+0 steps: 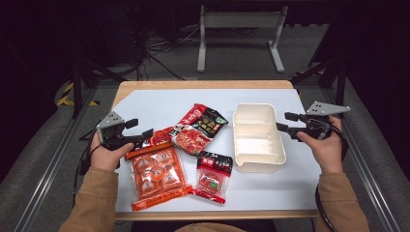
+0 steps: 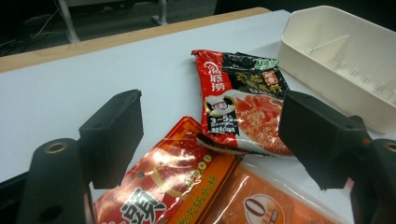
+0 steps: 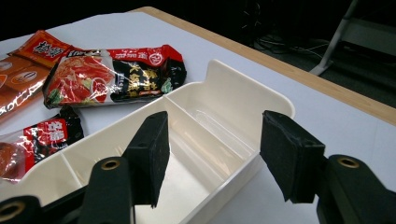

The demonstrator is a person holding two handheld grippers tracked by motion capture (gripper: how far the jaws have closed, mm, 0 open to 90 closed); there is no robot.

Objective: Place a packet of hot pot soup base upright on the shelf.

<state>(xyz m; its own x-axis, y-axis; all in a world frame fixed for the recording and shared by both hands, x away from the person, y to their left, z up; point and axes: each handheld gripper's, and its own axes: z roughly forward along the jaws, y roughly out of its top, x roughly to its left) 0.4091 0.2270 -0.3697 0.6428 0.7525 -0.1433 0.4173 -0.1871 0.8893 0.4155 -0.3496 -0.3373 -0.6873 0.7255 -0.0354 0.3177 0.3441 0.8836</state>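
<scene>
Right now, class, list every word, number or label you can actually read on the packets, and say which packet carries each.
"3~5" in a small white panel on the red-and-black packet.
"0" in a white circle on the clear orange packet.
Large Chinese characters on the red-and-orange packet, cut off by the picture's edge, not fully legible.
Print on the small black-and-red packet: too blurred to read.
The cream tray bears no text.

A cream divided bin (image 1: 257,137) sat empty at the right. Four food packets lay flat left of it: two red-black (image 1: 200,128) (image 1: 213,176), two orange (image 1: 158,175) (image 1: 157,137).
</scene>
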